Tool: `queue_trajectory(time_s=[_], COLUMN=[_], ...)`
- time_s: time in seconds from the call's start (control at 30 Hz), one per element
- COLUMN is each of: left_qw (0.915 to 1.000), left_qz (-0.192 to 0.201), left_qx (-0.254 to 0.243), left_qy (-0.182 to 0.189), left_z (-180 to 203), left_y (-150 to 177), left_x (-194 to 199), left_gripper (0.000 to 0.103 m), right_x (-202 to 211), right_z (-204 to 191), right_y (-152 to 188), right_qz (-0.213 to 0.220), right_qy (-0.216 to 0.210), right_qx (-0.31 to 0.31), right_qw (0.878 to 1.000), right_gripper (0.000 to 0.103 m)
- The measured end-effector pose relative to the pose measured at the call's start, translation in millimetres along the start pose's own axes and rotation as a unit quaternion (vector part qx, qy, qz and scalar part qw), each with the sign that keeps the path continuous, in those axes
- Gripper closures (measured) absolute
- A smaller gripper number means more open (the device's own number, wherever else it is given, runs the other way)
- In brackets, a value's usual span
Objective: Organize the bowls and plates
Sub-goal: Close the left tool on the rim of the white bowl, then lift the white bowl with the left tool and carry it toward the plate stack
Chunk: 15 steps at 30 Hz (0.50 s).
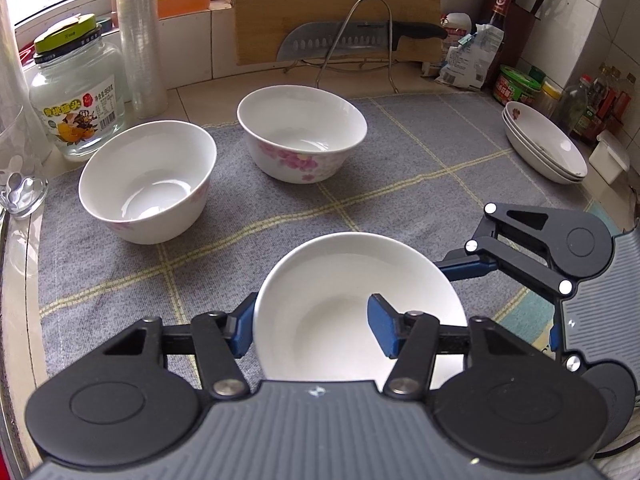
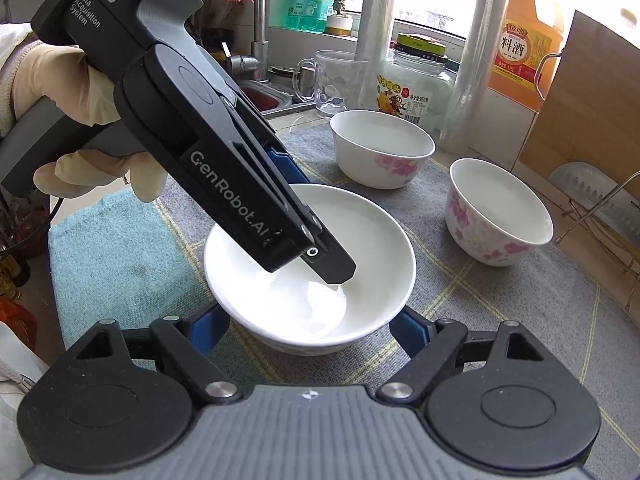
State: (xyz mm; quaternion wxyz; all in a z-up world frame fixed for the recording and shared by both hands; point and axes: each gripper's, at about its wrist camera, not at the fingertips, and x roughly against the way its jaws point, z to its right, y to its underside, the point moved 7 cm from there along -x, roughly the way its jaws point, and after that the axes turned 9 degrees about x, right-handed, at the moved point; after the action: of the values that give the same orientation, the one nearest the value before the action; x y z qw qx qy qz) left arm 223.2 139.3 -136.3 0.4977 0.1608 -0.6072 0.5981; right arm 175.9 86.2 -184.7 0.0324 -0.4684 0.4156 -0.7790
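A white bowl [image 1: 340, 304] sits on the grey checked mat [image 1: 400, 168] close in front of me. My left gripper [image 1: 312, 328] is open over its near left rim, one blue pad outside the wall and one inside; whether the pads touch the wall I cannot tell. My right gripper [image 2: 308, 332] is open and straddles the same bowl [image 2: 360, 248] from the other side, fingers outside its walls. Two more flower-patterned bowls [image 1: 148, 180] [image 1: 302, 136] stand apart further back. A stack of shallow plates [image 1: 544, 144] lies at the far right.
A glass jar [image 1: 76, 92], a glass mug [image 1: 16, 176], film rolls [image 1: 140, 32], an oil bottle, a cutting board with cleaver on a wire rack [image 1: 352, 40], and condiment jars [image 1: 516, 84] line the counter's back. A sink is at the left in the right wrist view.
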Motion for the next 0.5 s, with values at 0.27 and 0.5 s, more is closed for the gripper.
queue_trajectory(time_s=[0.27,0.5], left_qw=[1.0000,0.9999], left_qz=[-0.001,0.004], left_qx=[-0.004,-0.015], left_qy=[0.001,0.004], left_z=[2,16], left_y=[-1,-7], left_x=[2,6], left_gripper=[0.046,0.047], right_x=[-1,8], right_z=[2,5], right_y=[-1,-1], right_qz=[-0.006,-0.006], right_qy=[-0.003,0.000], right_qx=[-0.004,-0.006], right_qw=[1.000,1.000], right_gripper=[0.013,0.013])
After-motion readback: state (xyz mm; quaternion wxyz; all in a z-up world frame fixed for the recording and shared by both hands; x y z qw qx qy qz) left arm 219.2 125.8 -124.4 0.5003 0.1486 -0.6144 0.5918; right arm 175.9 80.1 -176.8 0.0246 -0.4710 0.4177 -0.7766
